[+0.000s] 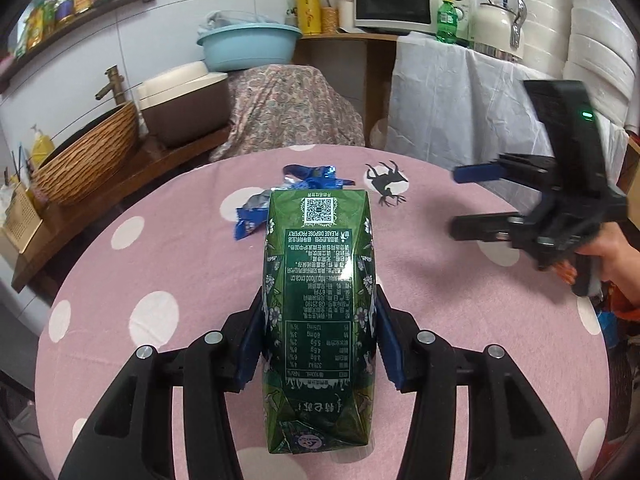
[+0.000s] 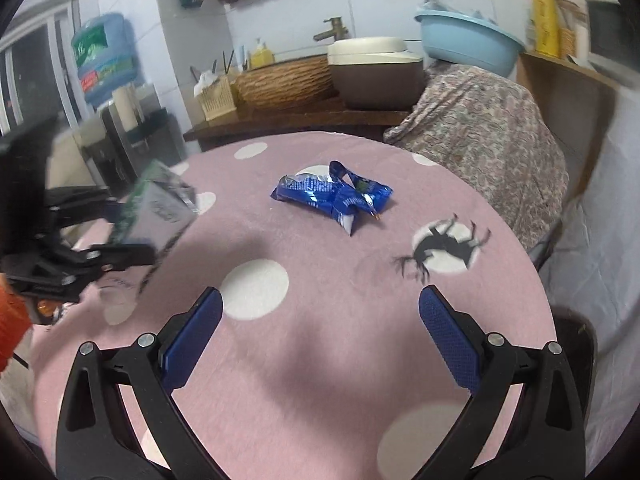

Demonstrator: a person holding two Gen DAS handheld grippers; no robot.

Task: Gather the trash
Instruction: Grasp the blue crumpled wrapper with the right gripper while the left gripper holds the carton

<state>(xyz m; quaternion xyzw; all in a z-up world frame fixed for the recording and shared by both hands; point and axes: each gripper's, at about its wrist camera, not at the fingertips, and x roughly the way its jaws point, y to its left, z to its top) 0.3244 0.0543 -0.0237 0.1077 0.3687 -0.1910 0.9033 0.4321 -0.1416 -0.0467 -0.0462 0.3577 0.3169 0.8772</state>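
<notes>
My left gripper (image 1: 318, 304) is shut on a green drink carton (image 1: 318, 304), gripped across its sides and held above the pink dotted tablecloth (image 1: 160, 272). The carton also shows in the right wrist view (image 2: 156, 208), held in the left gripper at the left edge. Crumpled blue wrappers (image 2: 336, 194) lie on the cloth beyond the middle; in the left wrist view the wrappers (image 1: 256, 216) sit just past the carton. My right gripper (image 2: 320, 312) is open and empty above the cloth, short of the wrappers. It also shows in the left wrist view (image 1: 460, 200) at right.
A round table (image 2: 500, 280) carries the pink cloth with a deer print (image 2: 444, 246). Behind it stand a floral-covered chair (image 2: 480, 128), a blue basin (image 2: 468, 44), a woven basket (image 2: 288, 80), a brown pot (image 2: 376, 76) and a water dispenser (image 2: 108, 60).
</notes>
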